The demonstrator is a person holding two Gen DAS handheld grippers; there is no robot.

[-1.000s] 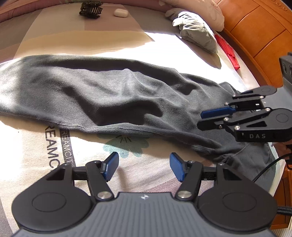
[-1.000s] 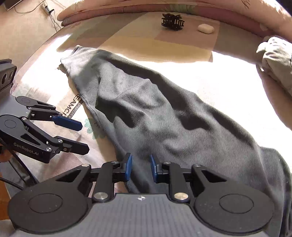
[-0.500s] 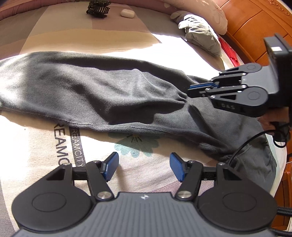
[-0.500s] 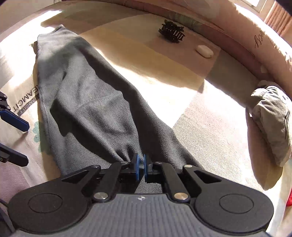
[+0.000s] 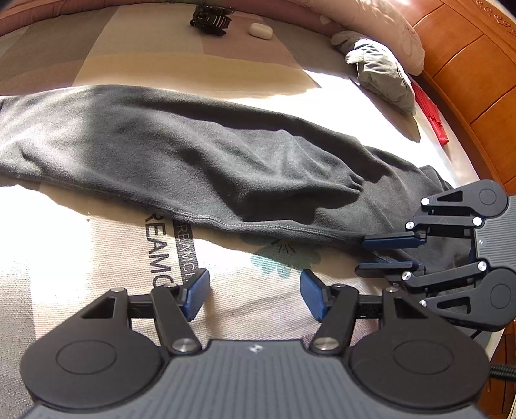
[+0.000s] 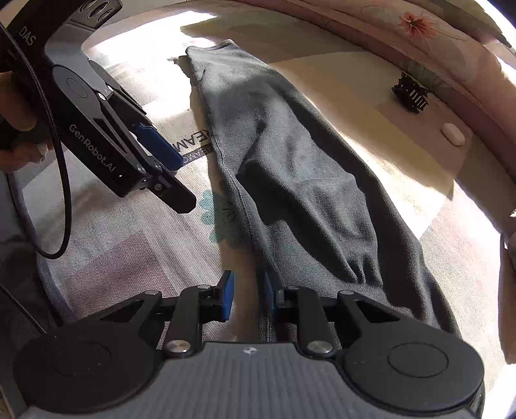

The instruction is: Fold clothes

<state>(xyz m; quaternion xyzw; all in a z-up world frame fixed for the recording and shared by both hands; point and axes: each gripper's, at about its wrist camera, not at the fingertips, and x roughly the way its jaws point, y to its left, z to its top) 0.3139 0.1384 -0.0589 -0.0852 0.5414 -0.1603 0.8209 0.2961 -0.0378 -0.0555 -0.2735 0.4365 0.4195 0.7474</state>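
Where hem (image 6: pixel 240 206) ends, bare bedsheet (image 6: pixel 135 258).

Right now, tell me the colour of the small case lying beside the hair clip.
White; the case shows best in the left wrist view.

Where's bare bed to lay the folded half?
Bare sheet lies between the dark pants and the hair clip, and on the printed sheet by the left gripper. It is crowded by the right gripper.

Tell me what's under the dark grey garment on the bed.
The dark grey garment lies on a printed bedsheet. Lettering and a teal print run under its near hem; whatever else it covers is hidden.
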